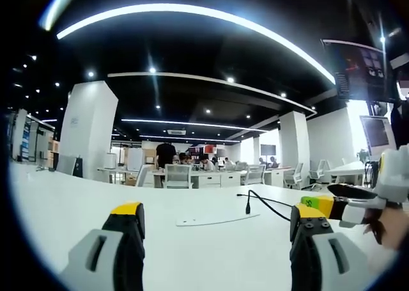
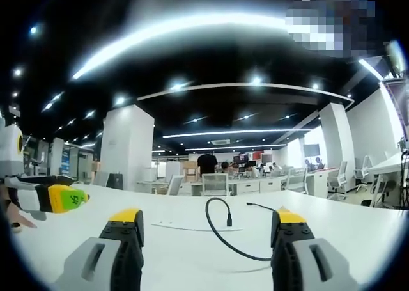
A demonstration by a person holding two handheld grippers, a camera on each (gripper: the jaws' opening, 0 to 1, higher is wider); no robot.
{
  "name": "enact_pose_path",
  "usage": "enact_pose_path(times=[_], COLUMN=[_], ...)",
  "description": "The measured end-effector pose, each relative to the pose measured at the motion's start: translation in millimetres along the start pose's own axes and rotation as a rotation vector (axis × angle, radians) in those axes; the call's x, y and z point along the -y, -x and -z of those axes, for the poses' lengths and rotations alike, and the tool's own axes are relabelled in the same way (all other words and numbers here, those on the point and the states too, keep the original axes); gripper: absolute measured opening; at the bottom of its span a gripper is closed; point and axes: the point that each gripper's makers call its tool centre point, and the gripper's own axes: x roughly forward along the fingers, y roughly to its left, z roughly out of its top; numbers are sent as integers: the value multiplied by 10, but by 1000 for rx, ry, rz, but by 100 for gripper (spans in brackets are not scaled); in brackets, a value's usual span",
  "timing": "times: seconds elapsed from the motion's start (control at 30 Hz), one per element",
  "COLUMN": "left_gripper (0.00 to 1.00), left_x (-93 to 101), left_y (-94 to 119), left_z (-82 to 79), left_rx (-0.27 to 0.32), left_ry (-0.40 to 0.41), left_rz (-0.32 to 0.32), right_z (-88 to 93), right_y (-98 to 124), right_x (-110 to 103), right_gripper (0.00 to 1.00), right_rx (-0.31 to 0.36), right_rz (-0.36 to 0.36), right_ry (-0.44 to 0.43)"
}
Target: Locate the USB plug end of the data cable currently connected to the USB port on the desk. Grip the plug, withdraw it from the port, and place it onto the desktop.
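White laminate covers the counter (image 2: 345, 227), and on it a thin black data cable (image 2: 220, 230) loops up from the surface, its small dark plug end (image 2: 229, 221) hanging at the tip of the loop in the right gripper view; the left gripper view shows the same cable (image 1: 271, 206) further off, with its end (image 1: 248, 208) raised just above the surface. A flat, pale plate (image 1: 208, 220) lies on the counter near the cable, and it may house the USB port, but that is too small and too shallow an angle to confirm. Whether the plug is seated in any port cannot be told; from these views it seems to stand free in the air. The left tool (image 1: 214, 224) is released, jaws wide apart and empty, and the right tool (image 2: 208, 227) is likewise spread with nothing between its yellow-tipped jaws, the cable lying ahead of them and untouched. Judged from this, the task is at its very start: the plug is located but not gripped, and withdrawing and laying it down remain. The other tool (image 2: 61, 198) enters the right gripper view from the left, partly cut off by the rim. Distant desks and people are blurred.
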Motion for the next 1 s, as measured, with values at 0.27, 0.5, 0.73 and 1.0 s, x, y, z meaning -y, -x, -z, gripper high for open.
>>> enact_pose_path(times=[0.27,0.5,0.73,1.0], left_gripper=[94,94,94,94], left_x=[35,82,97,108], left_y=[-130,-214,-309,-417], left_z=[-49,-94,-168,-188], left_rx=[-2,-4,-5,-4], left_ry=[4,19,9,13], left_rz=[34,85,113,129], right_z=[-19,-1,35,50], right_y=[-114,-230,-341,-472], right_x=[35,59,109,212], right_gripper=[81,81,81,80], right_rx=[-3,-15,-29,-39], right_rz=[3,6,14,30], right_ry=[-5,-10,-11,-21])
